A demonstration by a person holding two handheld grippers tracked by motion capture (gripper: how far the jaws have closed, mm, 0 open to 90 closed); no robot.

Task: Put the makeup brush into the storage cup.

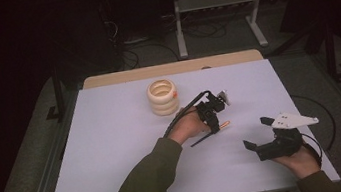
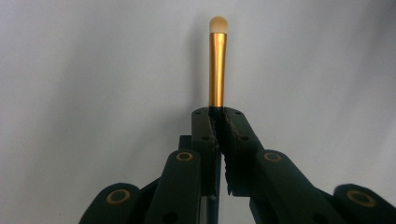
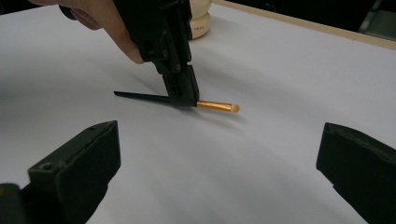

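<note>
Left tongs (image 1: pixel 216 122) clamped on thin, light, stiff makeup brush (image 3: pixel 214 106) at bench (image 1: pixel 113 134) centre, correctly gripped where black handle meets slippery gold ferrule; right tongs (image 1: pixel 257 134) stand apart, empty, near right.
</note>
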